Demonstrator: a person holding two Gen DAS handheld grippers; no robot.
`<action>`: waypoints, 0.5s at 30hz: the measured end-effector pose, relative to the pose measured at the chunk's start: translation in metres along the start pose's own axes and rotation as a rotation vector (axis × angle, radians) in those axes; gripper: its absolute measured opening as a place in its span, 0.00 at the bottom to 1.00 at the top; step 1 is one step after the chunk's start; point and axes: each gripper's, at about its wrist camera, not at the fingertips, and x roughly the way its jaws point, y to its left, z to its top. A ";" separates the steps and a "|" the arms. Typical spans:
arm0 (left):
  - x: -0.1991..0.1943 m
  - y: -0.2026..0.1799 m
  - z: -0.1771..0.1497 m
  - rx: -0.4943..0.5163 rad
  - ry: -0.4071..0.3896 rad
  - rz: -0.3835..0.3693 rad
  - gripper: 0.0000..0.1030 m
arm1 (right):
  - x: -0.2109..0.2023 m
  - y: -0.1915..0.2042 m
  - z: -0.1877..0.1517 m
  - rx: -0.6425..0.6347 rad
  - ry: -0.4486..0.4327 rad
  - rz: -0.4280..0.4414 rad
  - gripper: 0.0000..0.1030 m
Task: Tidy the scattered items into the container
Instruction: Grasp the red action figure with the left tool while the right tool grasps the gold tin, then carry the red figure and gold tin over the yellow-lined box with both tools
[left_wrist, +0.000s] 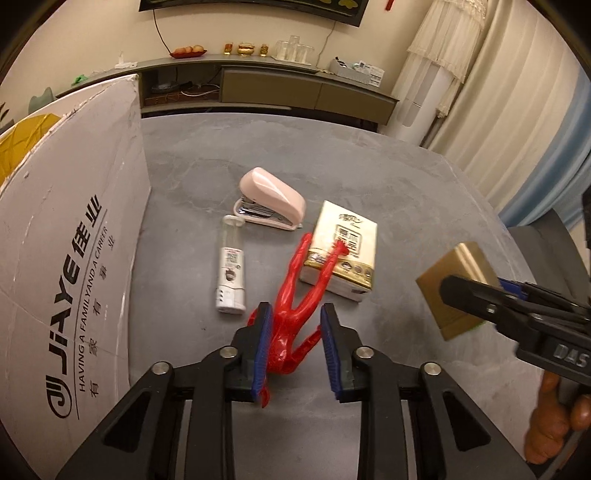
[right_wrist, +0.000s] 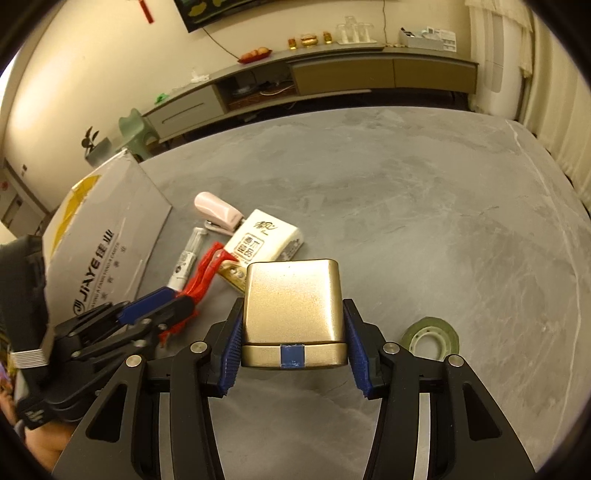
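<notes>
The left gripper (left_wrist: 295, 332) stands wide astride the red figure (left_wrist: 291, 295) at lower centre, whose long axis runs up-frame between its fingers. The right gripper (right_wrist: 293, 332) clamps the gold tin (right_wrist: 293, 302). The white box (left_wrist: 66, 240) fills the frame's left, nearer the left gripper.

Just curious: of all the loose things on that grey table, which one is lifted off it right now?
The gold tin. The right hand-held gripper holds it raised by its sides; the rest lie on the table.
</notes>
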 end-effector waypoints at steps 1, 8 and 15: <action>0.003 0.000 0.000 0.005 -0.007 0.016 0.71 | 0.001 -0.001 0.000 0.000 0.002 -0.001 0.51; 0.029 -0.010 -0.005 0.110 -0.008 0.028 0.69 | 0.005 -0.009 -0.005 0.020 0.032 0.005 0.51; 0.024 -0.011 -0.005 0.092 0.012 -0.035 0.16 | -0.008 -0.018 -0.007 0.027 0.009 0.009 0.51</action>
